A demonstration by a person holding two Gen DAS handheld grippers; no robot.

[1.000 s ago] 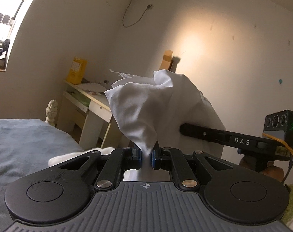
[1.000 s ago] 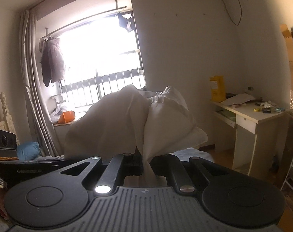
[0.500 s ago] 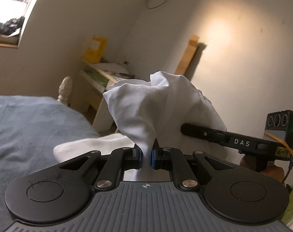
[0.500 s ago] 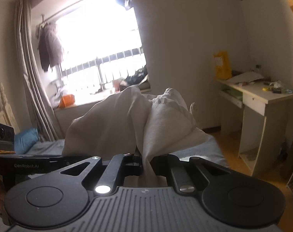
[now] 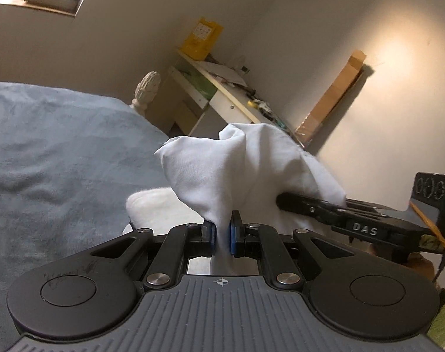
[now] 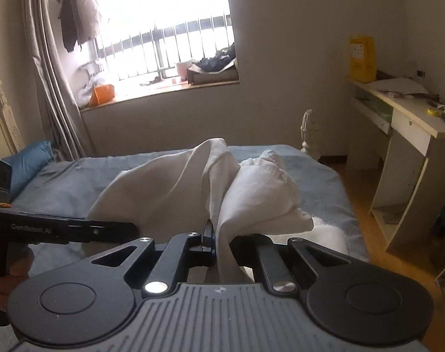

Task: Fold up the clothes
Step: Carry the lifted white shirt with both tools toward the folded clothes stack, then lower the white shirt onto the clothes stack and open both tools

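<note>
Left hand-held gripper (image 5: 222, 230): jaws closed tight on a bunched fold of the white garment (image 5: 222, 170), above the bed (image 5: 61, 161).
White garment: hangs between both grippers over the bed's foot end, near its right edge; part rests on the blanket.
Handling: looks light, soft, limp; likely sags and bunches, so best gripped at hems or corners.
Right hand-held gripper (image 6: 219, 239): jaws pinched shut on another gathered fold.

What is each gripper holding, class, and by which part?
Both hold the white garment: the left gripper and the right gripper each pinch a bunched fold of its cloth; which part cannot be told.
</note>
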